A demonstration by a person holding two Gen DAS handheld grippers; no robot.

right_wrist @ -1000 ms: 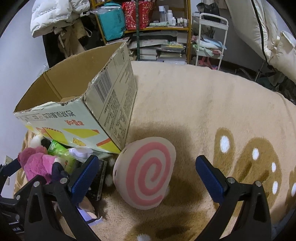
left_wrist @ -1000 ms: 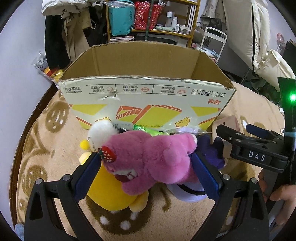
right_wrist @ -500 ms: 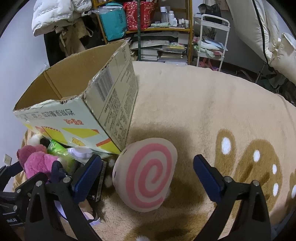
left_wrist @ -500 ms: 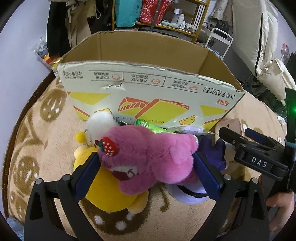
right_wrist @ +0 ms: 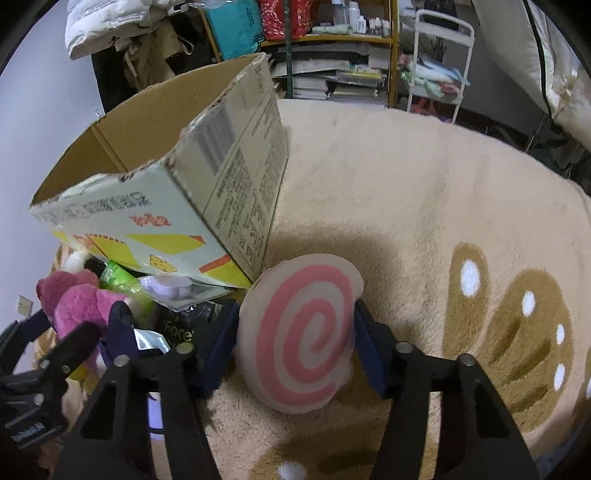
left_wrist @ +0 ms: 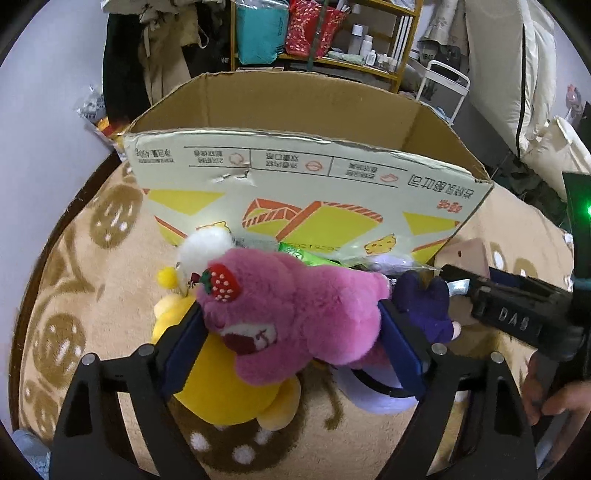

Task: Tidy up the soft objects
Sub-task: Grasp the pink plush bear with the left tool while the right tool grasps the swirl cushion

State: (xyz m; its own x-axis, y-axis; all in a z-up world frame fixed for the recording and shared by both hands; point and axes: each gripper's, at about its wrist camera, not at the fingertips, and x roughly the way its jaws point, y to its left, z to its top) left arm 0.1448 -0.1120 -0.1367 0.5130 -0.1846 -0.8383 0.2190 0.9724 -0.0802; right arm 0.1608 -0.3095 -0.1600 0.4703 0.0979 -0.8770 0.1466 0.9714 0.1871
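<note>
Left wrist view: the left tool (left_wrist: 291, 345) is closing, its blue pads pressed against both sides of a pink bear (left_wrist: 295, 314) that lies on top of a yellow plush (left_wrist: 221, 384). A purple plush (left_wrist: 424, 306) sits just right of the bear, and a white pompom (left_wrist: 205, 245) and a green packet (left_wrist: 303, 256) lie behind it, crowded against the foot of an open box (left_wrist: 306, 192). All rest on a beige rug (left_wrist: 92, 295) with brown patterns. At the right edge a hand (left_wrist: 557, 398) grips the handle of the other tool. Beyond the box stand a shelf (left_wrist: 332, 33) with bags and hanging coats.

Right wrist view: the right tool (right_wrist: 295, 343) is closing too, and its pads touch the sides of a round swirl cushion (right_wrist: 299, 336), white with a pink spiral, which stands tilted on the rug just beside the box corner. To its left a dark pouch (right_wrist: 181, 332) and clear wrappers fill the gap toward the bear. A white cart (right_wrist: 439, 59) stands far behind.
</note>
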